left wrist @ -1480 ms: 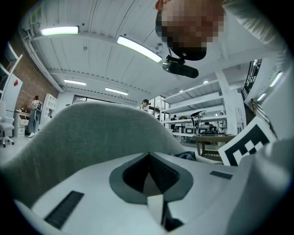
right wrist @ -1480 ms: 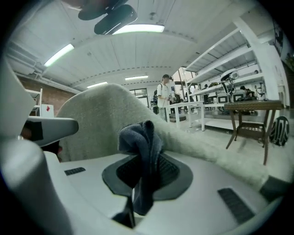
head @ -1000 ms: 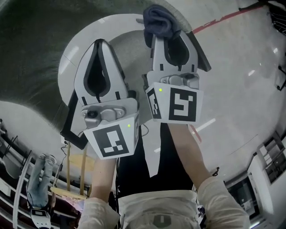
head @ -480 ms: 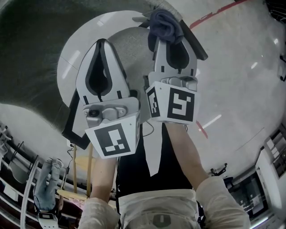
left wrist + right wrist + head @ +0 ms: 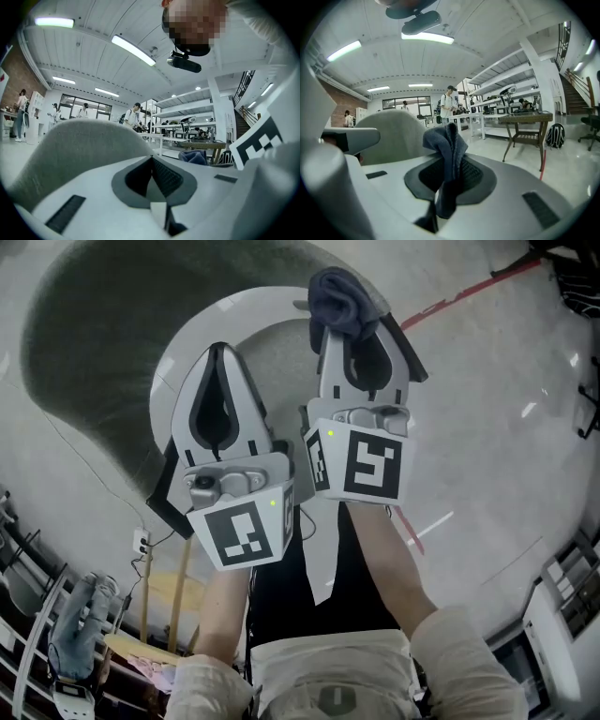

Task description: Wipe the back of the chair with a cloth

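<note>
l gripper [image 5: 217, 351]: jaws together, empty, over grey chair back [image 5: 79, 145].
r gripper [image 5: 345, 326]: clamped on dark blue cloth [image 5: 339, 296], bunched above tips, near chair back's far edge.
vs 0.5 s ago: grip unchanged; chair further right in head view.

I count two grippers, my left gripper [image 5: 217, 352] and my right gripper [image 5: 349, 322], one cloth [image 5: 339, 296] (dark blue, bunched up) and one chair [image 5: 393, 130]. Beyond them I see one wooden table [image 5: 526, 117] and one backpack [image 5: 555, 136].
</note>
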Available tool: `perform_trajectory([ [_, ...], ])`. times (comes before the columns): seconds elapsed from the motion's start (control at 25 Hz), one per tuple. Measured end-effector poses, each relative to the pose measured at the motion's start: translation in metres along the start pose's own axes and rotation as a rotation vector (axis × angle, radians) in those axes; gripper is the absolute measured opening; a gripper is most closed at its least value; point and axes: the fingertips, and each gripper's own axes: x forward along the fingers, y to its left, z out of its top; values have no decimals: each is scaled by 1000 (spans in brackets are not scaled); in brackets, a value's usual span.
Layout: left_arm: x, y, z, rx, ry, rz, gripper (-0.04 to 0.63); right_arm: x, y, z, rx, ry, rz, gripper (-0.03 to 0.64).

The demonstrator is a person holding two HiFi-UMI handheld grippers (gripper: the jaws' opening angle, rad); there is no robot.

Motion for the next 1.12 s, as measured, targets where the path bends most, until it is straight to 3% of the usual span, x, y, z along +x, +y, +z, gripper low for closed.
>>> perform_trajectory([
  [0.2,-12,39,86,3,-40,103,14,-3,55,95,-16,-52,130,58],
  [0.36,-28,35,172,1,-115,186,14,-22,75,179,-57,-95,272,58],
  [0.64,-117,51,310,64,-221,341,14,-89,127,288,-176,-158,454,58],
  [0.76,-144,36,329,101,-230,353,15,-117,129,303,-170,-125,539,58],
  [0.88,-174,30,320,93,-195,397,14,-144,132,305,-163,-91,611,58],
  [1.12,-198,18,309,83,-162,452,14,-168,121,292,-131,-31,674,58],
])
